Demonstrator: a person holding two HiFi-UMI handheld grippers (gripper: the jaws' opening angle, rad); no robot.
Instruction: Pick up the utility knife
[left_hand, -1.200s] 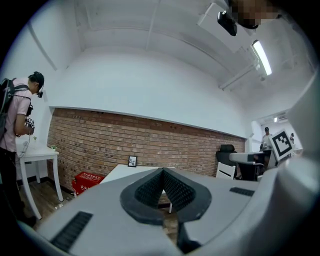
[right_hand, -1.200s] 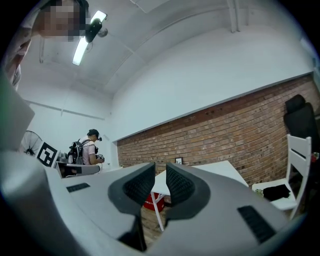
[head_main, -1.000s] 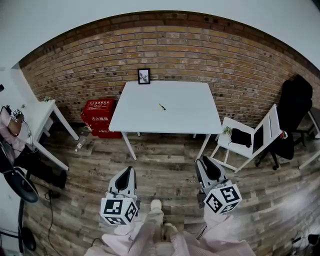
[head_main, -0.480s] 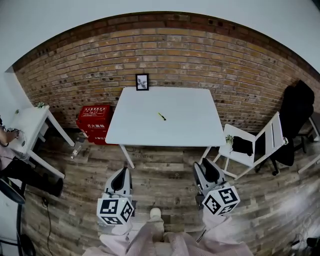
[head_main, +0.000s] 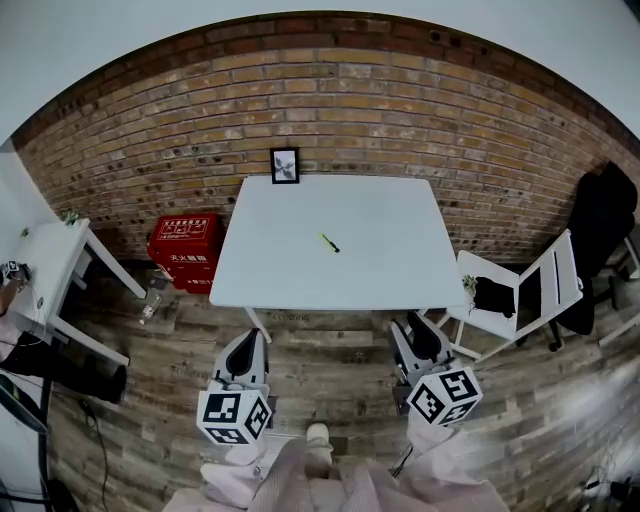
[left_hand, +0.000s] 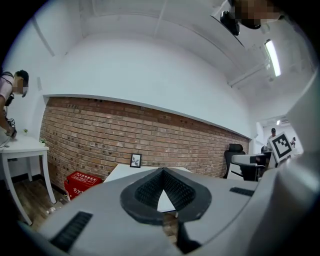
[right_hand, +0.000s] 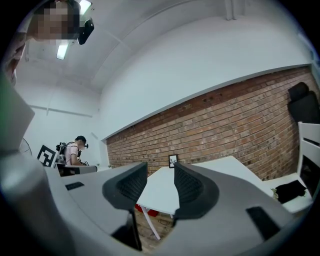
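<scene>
The utility knife (head_main: 329, 243), thin and yellow-green with a dark end, lies near the middle of the white table (head_main: 300, 285). Both grippers hang over the wood floor short of the table's near edge and point at it. My left gripper (head_main: 249, 342) (left_hand: 161, 171) is shut, its pad tips meeting with nothing in them. My right gripper (head_main: 417, 328) (right_hand: 160, 183) is open, its jaws still opening, and only the table (right_hand: 159, 192) shows through the gap. Neither gripper view shows the knife.
A small framed picture (head_main: 285, 165) stands at the table's far edge against the brick wall. A red crate (head_main: 184, 250) sits on the floor at the left, beside a white side table (head_main: 45, 270). A white folding chair (head_main: 525, 290) and a black office chair (head_main: 600, 215) stand at the right.
The table has drawn nearer and sits lower in the head view, and both grippers have advanced toward it. The person at the far left has slid almost out of view.
</scene>
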